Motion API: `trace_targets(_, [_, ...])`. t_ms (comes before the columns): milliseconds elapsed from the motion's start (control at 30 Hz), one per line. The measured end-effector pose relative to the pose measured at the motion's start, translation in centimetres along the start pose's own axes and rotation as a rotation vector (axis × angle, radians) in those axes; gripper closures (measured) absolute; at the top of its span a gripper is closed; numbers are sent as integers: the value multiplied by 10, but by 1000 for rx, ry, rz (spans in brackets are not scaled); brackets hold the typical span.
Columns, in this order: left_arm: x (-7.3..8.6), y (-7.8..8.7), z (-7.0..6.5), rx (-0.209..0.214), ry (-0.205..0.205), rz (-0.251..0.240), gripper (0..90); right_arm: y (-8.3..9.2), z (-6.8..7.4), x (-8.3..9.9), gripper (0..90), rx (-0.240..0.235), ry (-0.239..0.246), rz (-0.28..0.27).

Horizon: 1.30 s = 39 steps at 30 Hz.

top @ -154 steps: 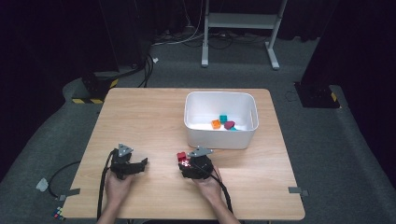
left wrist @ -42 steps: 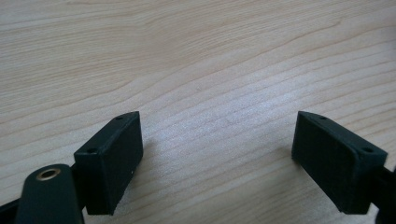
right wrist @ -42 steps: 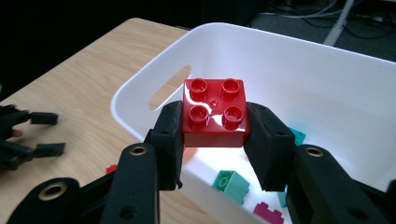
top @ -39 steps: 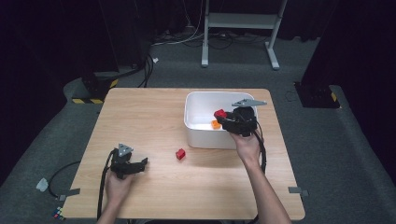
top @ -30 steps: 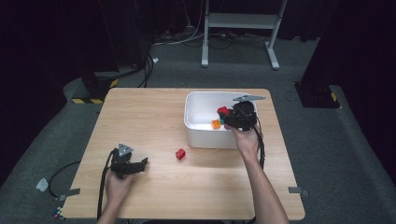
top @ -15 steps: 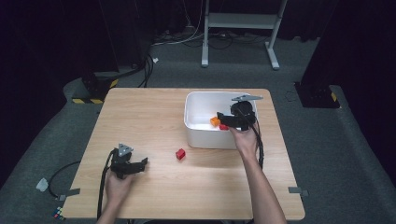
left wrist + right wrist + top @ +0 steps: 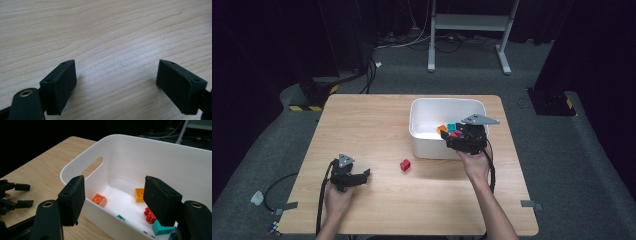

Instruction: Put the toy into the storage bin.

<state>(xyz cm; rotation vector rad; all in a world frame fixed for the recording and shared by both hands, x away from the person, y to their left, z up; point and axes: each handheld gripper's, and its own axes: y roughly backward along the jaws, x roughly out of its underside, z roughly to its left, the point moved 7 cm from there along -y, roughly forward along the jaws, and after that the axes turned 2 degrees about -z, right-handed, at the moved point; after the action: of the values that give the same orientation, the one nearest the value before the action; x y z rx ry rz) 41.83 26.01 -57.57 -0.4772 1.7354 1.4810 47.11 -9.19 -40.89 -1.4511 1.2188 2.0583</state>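
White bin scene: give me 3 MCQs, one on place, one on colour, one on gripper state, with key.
1. Where is the loose brick on the table?
A. inside the bin
B. on the wood between the two grippers, in front of the white bin
C. between the left gripper's jaws

2. What colour is that loose brick?
A. red
B. yellow
C. white

3. How does the right gripper stand?
A. shut on a brick
B. open, nothing between its jaws
C. lying on the floor

Key: B, it lies on bare wood near the bin's front wall; A, plainly red in the high view; B, its jaws stand apart over the bin's rim.
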Motion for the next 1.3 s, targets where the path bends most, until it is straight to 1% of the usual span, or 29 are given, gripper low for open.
trace_targets(100, [0, 0, 0, 0, 0, 0, 166, 5, 9, 3, 334, -15, 6, -17])
trace_targets(200, [0, 0, 0, 0, 0, 0, 166, 10, 19, 7, 328, -40, 18, -44])
trace_targets(233, [0, 0, 0, -1, 0, 0, 166, 11, 23, 9, 320, -50, 24, -46])
trace_targets(333, [0, 0, 0, -1, 0, 0, 166, 11, 30, 17, 304, -52, 23, -40])
trace_targets(400, [0, 0, 0, -1, -3, 3, 166, 10, 34, 25, 304, -65, 25, -44])
trace_targets(533, [0, 0, 0, -1, -4, 3, 166, 6, 40, 39, 293, -82, 12, -29])
trace_targets(600, [0, 0, 0, -1, -4, 3, 166, 3, 44, 45, 287, -100, 0, -26])
trace_targets(767, [0, 0, 0, -2, -4, 3, 166, -4, 51, 60, 278, -122, 0, 12])
trace_targets(900, [0, 0, 0, -2, -3, 2, 166, -12, 57, 72, 256, -161, 14, 34])
trace_targets(1033, [0, 0, 0, -2, -2, 2, 166, -21, 64, 85, 254, -169, 31, 65])
trace_targets(1067, [0, 0, 0, -2, -2, 1, 166, -23, 65, 88, 256, -171, 41, 70])
trace_targets(1167, [0, 0, 0, -2, 2, 0, 166, -30, 71, 98, 273, -153, 57, 83])
trace_targets(1233, [0, 0, 0, -1, 2, -1, 167, -34, 74, 103, 279, -154, 52, 87])
trace_targets(1300, [0, 0, 0, 0, 0, -1, 167, -39, 77, 106, 280, -150, 62, 94])
